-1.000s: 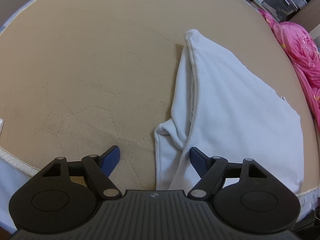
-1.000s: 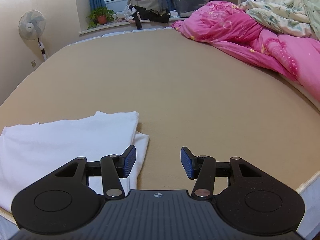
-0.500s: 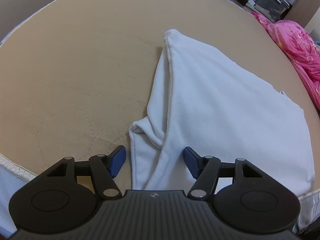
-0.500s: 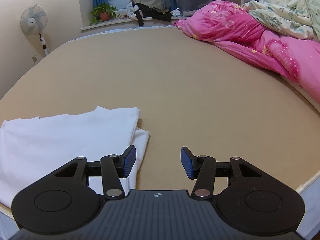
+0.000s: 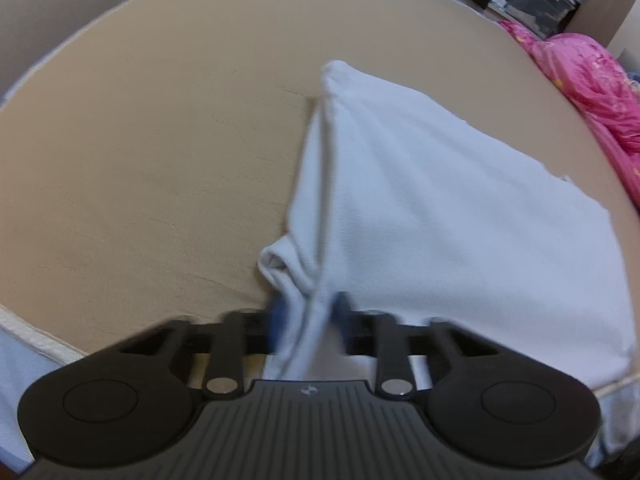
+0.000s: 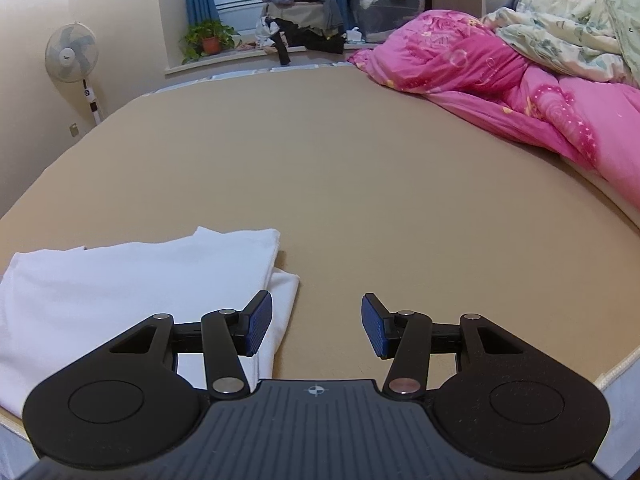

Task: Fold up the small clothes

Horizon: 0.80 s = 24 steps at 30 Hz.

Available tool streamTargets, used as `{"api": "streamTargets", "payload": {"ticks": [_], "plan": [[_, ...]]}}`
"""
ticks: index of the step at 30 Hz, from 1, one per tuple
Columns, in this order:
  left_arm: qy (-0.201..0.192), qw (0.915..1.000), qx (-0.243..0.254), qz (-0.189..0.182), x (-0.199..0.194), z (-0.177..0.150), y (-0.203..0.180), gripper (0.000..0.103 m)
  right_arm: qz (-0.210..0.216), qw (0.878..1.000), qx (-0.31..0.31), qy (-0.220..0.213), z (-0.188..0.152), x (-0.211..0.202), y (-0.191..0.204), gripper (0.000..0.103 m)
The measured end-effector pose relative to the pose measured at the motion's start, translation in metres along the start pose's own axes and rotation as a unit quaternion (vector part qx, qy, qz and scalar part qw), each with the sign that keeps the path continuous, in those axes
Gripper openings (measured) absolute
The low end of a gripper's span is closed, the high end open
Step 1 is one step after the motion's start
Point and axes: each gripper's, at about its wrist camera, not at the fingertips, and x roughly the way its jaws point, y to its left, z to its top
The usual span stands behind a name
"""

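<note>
— Lying where? Pointing which way?

— Resting near the front edge of the tan mattress (image 6: 360, 168), white garment (image 5: 440, 208) partly folded, running its long axis away from the left gripper (image 5: 308, 318) toward a far corner. Leaving wide bare sheet open left and beyond; crowding only on the right against the pink quilt (image 6: 520, 92).

— Tool state?

— Left: blurring, clamping onto the garment's near hem. Right gripper (image 6: 317, 324): gaping wide, gripping nothing, hovering at the garment's right edge.
</note>
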Motion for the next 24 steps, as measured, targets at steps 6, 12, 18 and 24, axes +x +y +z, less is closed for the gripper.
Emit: {"api": "streamTargets", "payload": {"ticks": [6,12,18,24], "plan": [[-0.005,0.9999,-0.006,0.009,-0.024,0.017,-0.031,0.007,0.011,1.0,0.016,-0.002,0.003,-0.003,-0.008,0.052],[-0.055,0.9926,0.091,-0.058,-0.073,0.026,-0.168,0.006,0.022,0.999,0.045,-0.012,0.008,-0.004,-0.022,0.052],[-0.037,0.9668,0.193,-0.163,-0.07,-0.009,-0.344,0.012,0.018,0.996,0.084,-0.013,0.009,0.0,-0.039,0.052],[0.008,0.9504,0.226,-0.213,-0.037,-0.034,-0.382,0.046,0.022,0.995,0.099,-0.005,0.007,0.005,-0.051,0.052]]}}
